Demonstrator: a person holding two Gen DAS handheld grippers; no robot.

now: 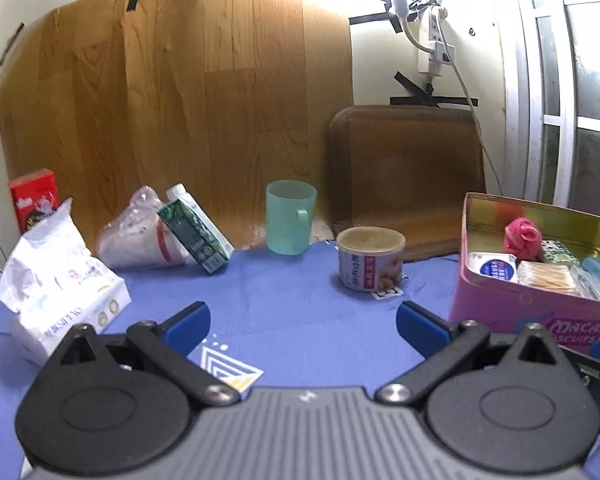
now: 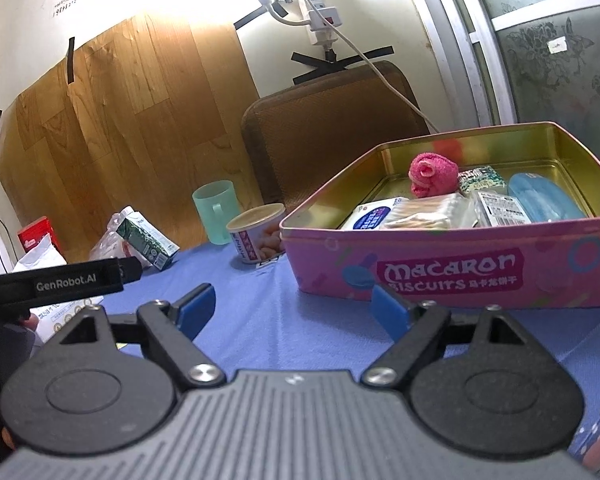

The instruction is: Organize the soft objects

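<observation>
We locate the pink rolled cloth (image 2: 433, 174) inside the open pink biscuit tin (image 2: 452, 276), toward the tin's far wall, with a packet of cotton swabs (image 2: 424, 212), a white-and-blue wipes pack (image 2: 370, 216) and a blue case (image 2: 540, 200) lying just beside it in the same tin. We hold the right gripper (image 2: 294, 310) in front of the tin's near wall; its blue-padded jaws stand wide apart with nothing between them. We hold the left gripper (image 1: 302, 326) over the middle of the cloth-covered surface; its jaws also stand wide apart and grip nothing. The tin rests on a blue cloth (image 1: 300, 292) that covers the table. On this cloth, left of the tin, a labelled can (image 1: 370, 258) stands upright, and a green mug (image 1: 290, 216) stands behind it. Further left, a green carton (image 1: 196, 232) leans tilted against a crumpled clear plastic bag (image 1: 136, 232), a white tissue pack (image 1: 60, 280) lies near the left edge, and a red box (image 1: 34, 200) stands behind it. A wood-grain panel (image 1: 180, 100) is taped to the wall behind the table, a brown board (image 1: 408, 176) leans upright beside it, and a power strip (image 1: 434, 36) hangs above with a cable running down. The blue cloth between the two grippers and the can is bare; the tin occupies the right side.
</observation>
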